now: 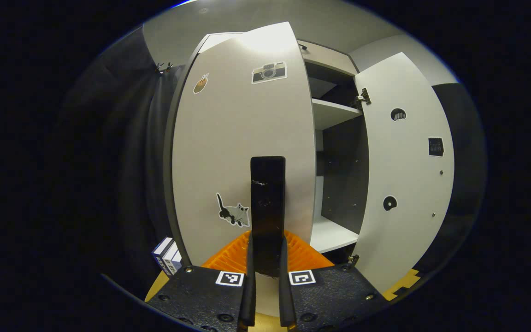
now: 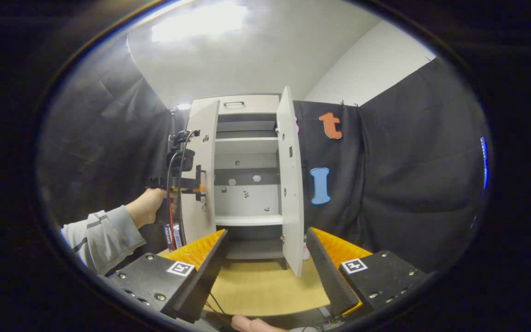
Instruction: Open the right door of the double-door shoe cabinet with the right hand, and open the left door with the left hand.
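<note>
The white shoe cabinet (image 2: pixel 247 220) stands ahead with shelves showing. Its right door (image 2: pixel 289 184) is swung wide open, edge toward me; in the left gripper view the right door (image 1: pixel 404 175) hangs open with its inner face visible. The left door (image 1: pixel 238 138), with stickers on it, is partly open. My left gripper (image 1: pixel 268 258) is shut on the left door's black upright handle (image 1: pixel 268 203). In the right gripper view the left gripper (image 2: pixel 198 184) sits at the left door (image 2: pixel 203 193), held by a hand (image 2: pixel 148 205). My right gripper (image 2: pixel 265 272) is open and holds nothing, back from the cabinet.
Black cloth walls (image 2: pixel 385 184) close in both sides of the cabinet. A wooden floor (image 2: pixel 265 286) lies before it. Small boxes (image 1: pixel 166 256) stand by the cabinet's lower left corner. A grey sleeve (image 2: pixel 102 237) reaches in from the left.
</note>
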A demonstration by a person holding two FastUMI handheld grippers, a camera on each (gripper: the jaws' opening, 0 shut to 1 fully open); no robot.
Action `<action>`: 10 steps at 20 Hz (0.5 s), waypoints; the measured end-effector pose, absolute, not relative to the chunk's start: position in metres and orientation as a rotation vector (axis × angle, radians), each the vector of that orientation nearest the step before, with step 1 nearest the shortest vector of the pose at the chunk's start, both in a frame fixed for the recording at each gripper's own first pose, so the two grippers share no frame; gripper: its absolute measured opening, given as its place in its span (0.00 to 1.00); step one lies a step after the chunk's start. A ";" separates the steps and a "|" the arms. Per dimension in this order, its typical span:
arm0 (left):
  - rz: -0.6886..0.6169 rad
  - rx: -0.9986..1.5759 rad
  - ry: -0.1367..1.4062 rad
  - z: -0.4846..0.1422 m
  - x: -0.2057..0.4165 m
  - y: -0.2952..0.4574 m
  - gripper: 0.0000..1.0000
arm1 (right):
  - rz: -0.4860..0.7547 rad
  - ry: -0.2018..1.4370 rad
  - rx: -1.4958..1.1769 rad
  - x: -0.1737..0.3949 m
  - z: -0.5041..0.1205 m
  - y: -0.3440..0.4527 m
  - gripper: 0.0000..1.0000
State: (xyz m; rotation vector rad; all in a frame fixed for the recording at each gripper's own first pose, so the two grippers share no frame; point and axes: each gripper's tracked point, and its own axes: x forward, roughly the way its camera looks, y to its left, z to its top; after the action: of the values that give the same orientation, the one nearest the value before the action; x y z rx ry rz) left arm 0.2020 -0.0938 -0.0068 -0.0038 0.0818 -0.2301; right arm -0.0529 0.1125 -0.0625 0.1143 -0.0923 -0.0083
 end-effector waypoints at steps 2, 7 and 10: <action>-0.233 0.000 0.095 -0.007 0.195 -0.085 0.21 | -0.006 -0.095 0.116 -0.054 -0.062 0.110 1.00; -0.231 -0.033 0.116 -0.007 0.182 -0.069 0.21 | 0.025 -0.090 0.141 -0.055 -0.066 0.114 0.97; -0.193 -0.013 0.111 -0.007 0.176 -0.055 0.21 | 0.018 -0.088 0.125 -0.056 -0.067 0.112 1.00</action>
State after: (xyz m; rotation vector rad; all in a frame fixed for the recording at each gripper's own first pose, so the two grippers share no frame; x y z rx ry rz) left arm 0.1756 -0.0555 -0.0071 -0.0127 0.1110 -0.1934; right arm -0.0561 0.1117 -0.0672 0.1253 -0.0879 0.0184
